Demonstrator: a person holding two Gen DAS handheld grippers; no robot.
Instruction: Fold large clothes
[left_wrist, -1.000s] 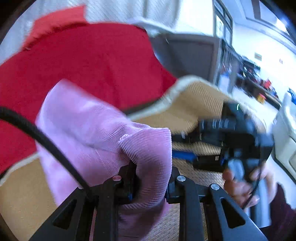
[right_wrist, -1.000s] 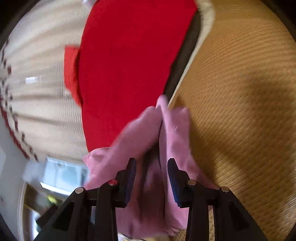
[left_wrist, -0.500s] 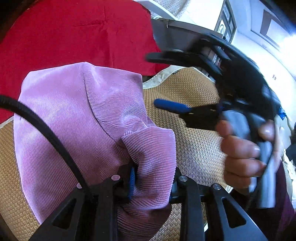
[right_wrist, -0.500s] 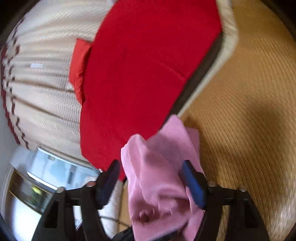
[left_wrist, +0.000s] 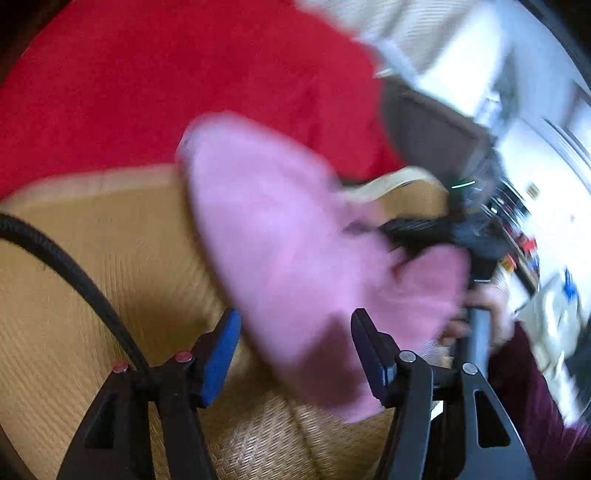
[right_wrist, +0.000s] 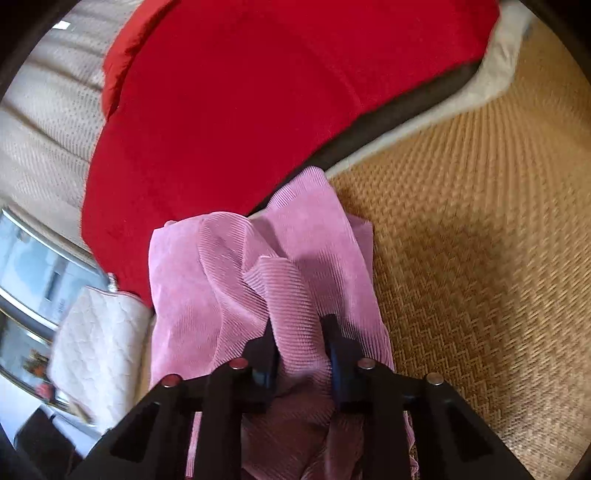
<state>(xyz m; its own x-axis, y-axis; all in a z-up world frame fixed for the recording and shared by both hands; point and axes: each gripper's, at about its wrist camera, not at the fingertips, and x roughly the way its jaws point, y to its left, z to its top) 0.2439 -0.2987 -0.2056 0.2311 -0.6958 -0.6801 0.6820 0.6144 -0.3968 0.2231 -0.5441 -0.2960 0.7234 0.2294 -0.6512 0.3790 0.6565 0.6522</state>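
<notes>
A pink ribbed garment (left_wrist: 280, 240) lies bunched on the woven mat, blurred in the left wrist view. My left gripper (left_wrist: 295, 343) straddles its near end with the jaws opening wide. The blue left pad (left_wrist: 218, 350) stands clear of the cloth, so nothing is gripped. My right gripper (right_wrist: 301, 347) is closing, and its pads pinch a raised fold of the same pink garment (right_wrist: 295, 258). In the left wrist view the right gripper (left_wrist: 406, 232) shows as a black shape reaching into the cloth from the right, held by a hand (left_wrist: 484, 306).
A red cloth (left_wrist: 184, 74) (right_wrist: 258, 92) covers the surface beyond the tan woven mat (left_wrist: 92, 258) (right_wrist: 480, 258). A white quilted cushion (right_wrist: 99, 332) sits at the left. A black cable (left_wrist: 74, 273) crosses the left view. A maroon sleeve (left_wrist: 528, 387) is at the right.
My left gripper let go of the pink fold and opened wide while swinging across the mat. My right gripper opened, then shut on a fold of the pink garment.
</notes>
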